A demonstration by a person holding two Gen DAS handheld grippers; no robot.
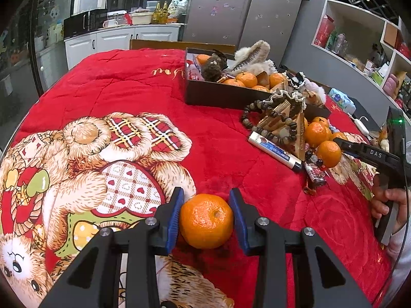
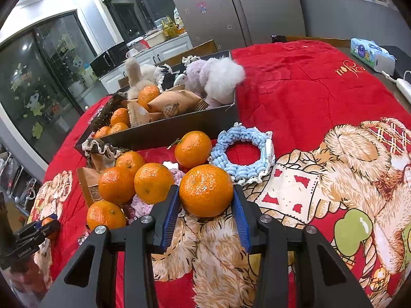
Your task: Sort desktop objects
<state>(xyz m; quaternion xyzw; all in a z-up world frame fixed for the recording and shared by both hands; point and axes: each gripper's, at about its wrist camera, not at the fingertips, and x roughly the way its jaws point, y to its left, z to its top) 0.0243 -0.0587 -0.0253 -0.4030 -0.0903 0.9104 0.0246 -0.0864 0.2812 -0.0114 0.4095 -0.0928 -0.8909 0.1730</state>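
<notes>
left gripper: blue pads closed onto a mandarin, one pad on each flank. It sits low on the red quilt, alone, at the near edge of the left wrist view.
right gripper: narrow, pads against both sides of a second mandarin. This one is the nearest fruit of the loose cluster; neighbours just to its left, blue scrunchie just beyond on the right.
lift state: cannot tell whether either fruit is clear of the cloth; both look at or near surface level.
long axis: none to speak of, both fruits roundish, stem ends facing up toward the cameras. Grip angle not critical.
target: black box, already holding mandarins, snack packets and plush toys.
key relation: box lies far and slightly left of the right gripper, just behind the cluster. From the left gripper it lies far and right, well apart across open quilt.
nearer hand: right, my call. It should drop first.
path note: right hand must lift over the cluster and the box wall. Left hand's route passes the bead bracelet and marker pile in front of the box.
risk: round fruit may roll from the pads if they loosen early.
</notes>
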